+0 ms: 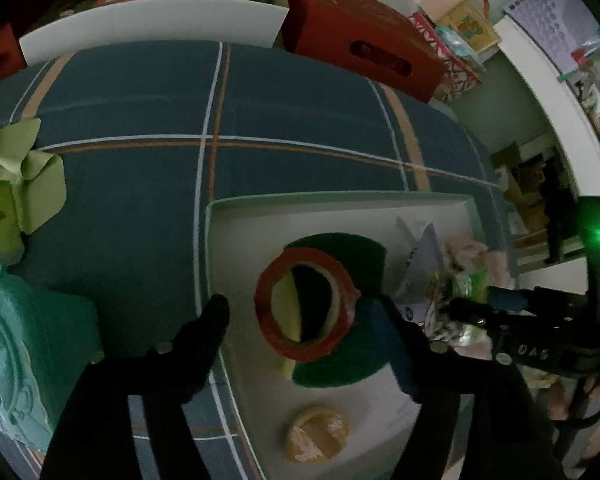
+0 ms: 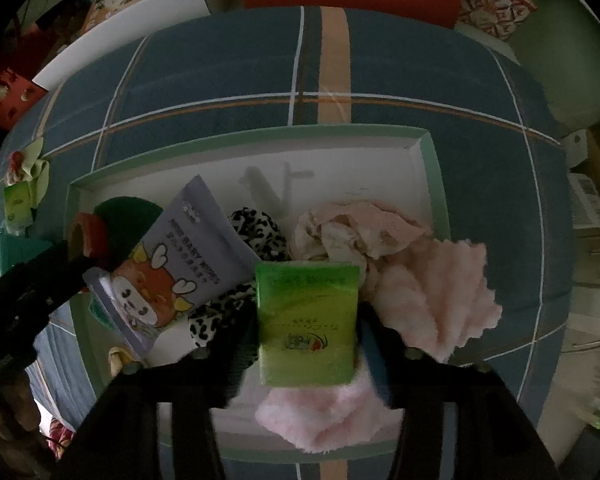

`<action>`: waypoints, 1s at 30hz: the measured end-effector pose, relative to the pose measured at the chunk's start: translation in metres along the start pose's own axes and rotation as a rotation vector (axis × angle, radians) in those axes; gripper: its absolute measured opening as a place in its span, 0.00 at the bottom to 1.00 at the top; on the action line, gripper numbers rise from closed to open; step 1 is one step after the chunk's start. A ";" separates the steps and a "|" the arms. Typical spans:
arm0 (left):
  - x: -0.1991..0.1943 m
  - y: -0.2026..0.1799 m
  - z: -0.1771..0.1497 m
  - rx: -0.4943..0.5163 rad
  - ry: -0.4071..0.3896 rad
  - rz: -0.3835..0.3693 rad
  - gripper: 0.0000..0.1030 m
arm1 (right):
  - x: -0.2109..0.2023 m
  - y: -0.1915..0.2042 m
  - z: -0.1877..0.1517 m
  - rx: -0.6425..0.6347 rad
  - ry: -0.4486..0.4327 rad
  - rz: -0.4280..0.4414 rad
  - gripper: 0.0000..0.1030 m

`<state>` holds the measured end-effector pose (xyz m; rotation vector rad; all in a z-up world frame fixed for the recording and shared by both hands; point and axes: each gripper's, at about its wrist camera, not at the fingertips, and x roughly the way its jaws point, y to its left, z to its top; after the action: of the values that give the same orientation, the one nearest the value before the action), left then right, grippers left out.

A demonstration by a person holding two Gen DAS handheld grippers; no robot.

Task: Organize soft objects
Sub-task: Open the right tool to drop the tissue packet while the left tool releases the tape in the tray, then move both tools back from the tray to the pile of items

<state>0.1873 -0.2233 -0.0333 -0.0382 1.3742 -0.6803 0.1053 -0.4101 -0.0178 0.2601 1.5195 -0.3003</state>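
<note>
Green tissue pack sits low centre between the right hand-held gripper fingers, jaws released, pointing straight down over the tray. Left hand-held gripper spread wide around red tape roll, upright inside. Pink fluffy cloth beside.

The lilac wipes pack reads "MINI BABY WIPES"; print on the green tissue pack is illegible.

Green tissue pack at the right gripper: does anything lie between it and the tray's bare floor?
Yes. The pink fluffy cloth lies directly under the green tissue pack, and leopard-print fabric crowds its left. Bare floor of the green-rimmed tray shows only farther back.
</note>
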 end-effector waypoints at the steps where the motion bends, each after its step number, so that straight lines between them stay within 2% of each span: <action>1: -0.003 0.000 0.000 -0.007 0.001 -0.011 0.81 | -0.003 0.001 0.000 -0.005 -0.007 -0.010 0.67; 2: -0.005 -0.002 0.000 -0.006 -0.003 -0.005 0.86 | -0.003 0.001 0.000 -0.009 -0.012 -0.018 0.68; 4: -0.013 -0.005 0.000 0.010 -0.025 0.028 0.89 | -0.006 0.002 0.000 -0.017 -0.016 -0.032 0.68; 8: -0.030 -0.012 0.002 0.022 -0.053 0.025 0.89 | -0.018 0.007 -0.002 -0.025 -0.027 -0.054 0.72; 18: -0.080 -0.017 -0.001 0.050 -0.120 0.085 0.89 | -0.065 0.018 -0.017 -0.037 -0.077 -0.093 0.76; 26: -0.123 -0.006 -0.017 0.051 -0.141 0.125 0.89 | -0.103 0.033 -0.029 -0.044 -0.108 -0.114 0.76; 30: -0.149 0.014 -0.024 0.035 -0.152 0.167 0.89 | -0.118 0.049 -0.034 -0.046 -0.117 -0.120 0.76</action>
<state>0.1656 -0.1338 0.0874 0.0514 1.2045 -0.5496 0.0872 -0.3489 0.0983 0.1132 1.4273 -0.3685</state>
